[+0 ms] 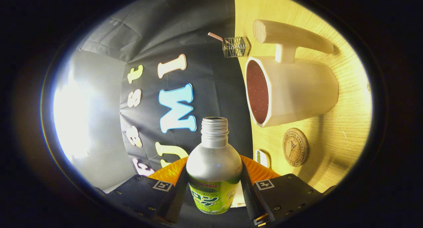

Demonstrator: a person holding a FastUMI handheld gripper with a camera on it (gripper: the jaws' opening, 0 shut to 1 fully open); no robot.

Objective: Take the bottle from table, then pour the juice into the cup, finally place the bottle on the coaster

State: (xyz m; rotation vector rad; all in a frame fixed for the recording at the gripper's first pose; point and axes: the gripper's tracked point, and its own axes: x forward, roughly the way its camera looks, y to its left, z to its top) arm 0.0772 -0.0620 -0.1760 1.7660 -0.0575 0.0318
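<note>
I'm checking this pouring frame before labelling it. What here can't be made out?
- Bottle: its base is hidden between the gripper jaws, which press both its sides; any juice inside is hidden by the opaque metal.
- Cup: far wall hidden; the dark inside could be liquid or glaze.
- Coaster: print too small.
- Wire holder: contents too small.

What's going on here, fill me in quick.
A hand-held gripper is clamped on an open, capless bottle, one finger on each side. The whole view is rolled sideways, so the bottle is tipped with its mouth toward the white cup on the wooden table. The cup's inside looks dark reddish. No stream of juice can be seen. A round coaster lies bare beside the cup, and a small wire holder sits beyond it.
</note>
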